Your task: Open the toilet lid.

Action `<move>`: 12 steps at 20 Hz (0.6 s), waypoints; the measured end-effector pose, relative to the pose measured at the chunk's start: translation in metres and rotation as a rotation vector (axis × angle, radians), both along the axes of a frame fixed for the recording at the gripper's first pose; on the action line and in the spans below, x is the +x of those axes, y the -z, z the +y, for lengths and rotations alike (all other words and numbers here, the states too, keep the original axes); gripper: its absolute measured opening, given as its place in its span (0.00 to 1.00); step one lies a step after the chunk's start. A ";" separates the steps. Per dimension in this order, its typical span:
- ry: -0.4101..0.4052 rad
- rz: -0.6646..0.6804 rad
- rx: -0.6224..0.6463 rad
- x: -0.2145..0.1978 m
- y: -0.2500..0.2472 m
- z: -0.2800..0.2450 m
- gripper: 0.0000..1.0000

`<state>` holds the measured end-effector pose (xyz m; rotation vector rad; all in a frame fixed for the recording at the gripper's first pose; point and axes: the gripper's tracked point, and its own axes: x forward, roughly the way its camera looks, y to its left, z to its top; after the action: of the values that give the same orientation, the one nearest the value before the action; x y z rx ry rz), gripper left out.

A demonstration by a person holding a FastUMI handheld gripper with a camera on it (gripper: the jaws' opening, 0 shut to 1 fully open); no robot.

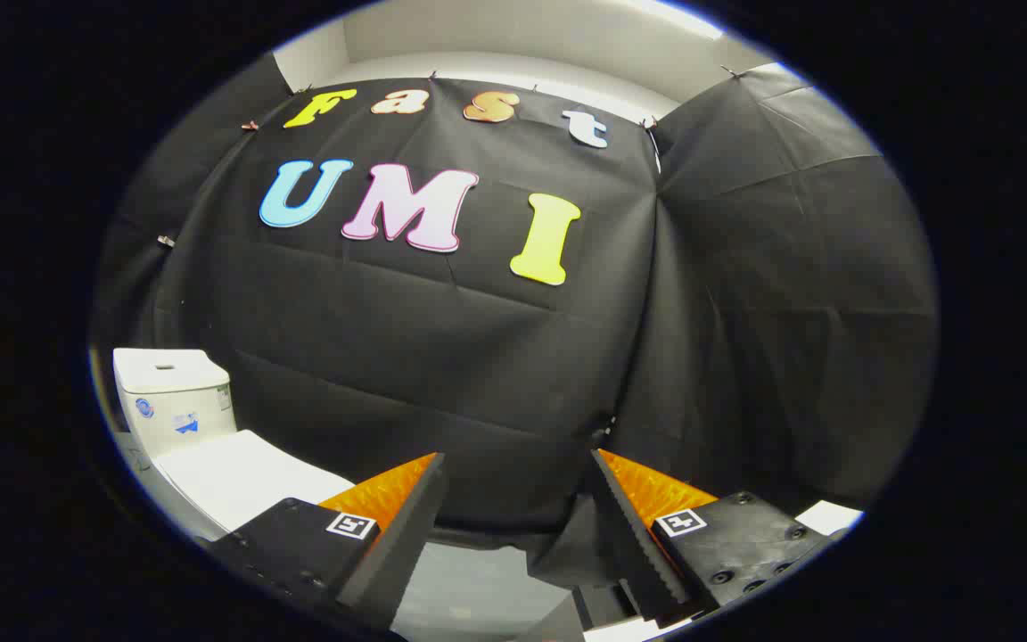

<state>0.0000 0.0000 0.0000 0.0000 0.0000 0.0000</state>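
Fingers of the gripper [518, 464] stand spread wide apart with nothing between them, pointed straight at the black cloth wall [442, 357] of the booth instead of at anything they could work on. Just below and beyond the fingertips is a stretch of pale floor [469, 588] and the bottom hem of the cloth. Off to the left of the left finger, and set lower than the gripper's line of sight, sits the toilet [201, 446]: its white tank [173, 392] stands against the cloth, and in front of the tank the lid [242, 477] lies flat and closed over the bowl, its near end passing behind the body of the left finger. The gripper is well apart from it and touches no part of it. To my eye the job has hardly begun: the lid is still down, no edge of it has been caught, and the fingers are not even aimed that way. What is left looks like nearly everything, namely swinging left and down to the lid's front edge, getting a finger under or around the rim, and tipping the lid up until it leans back against the tank.
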 end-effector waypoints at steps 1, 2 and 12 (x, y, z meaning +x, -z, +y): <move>-0.005 -0.006 0.003 -0.004 -0.002 0.001 0.98; -0.013 -0.024 -0.001 -0.004 -0.009 0.004 0.98; -0.048 -0.082 -0.067 -0.009 -0.021 0.019 0.98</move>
<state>-0.0091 0.0189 0.0212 -0.0672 -0.0819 0.0483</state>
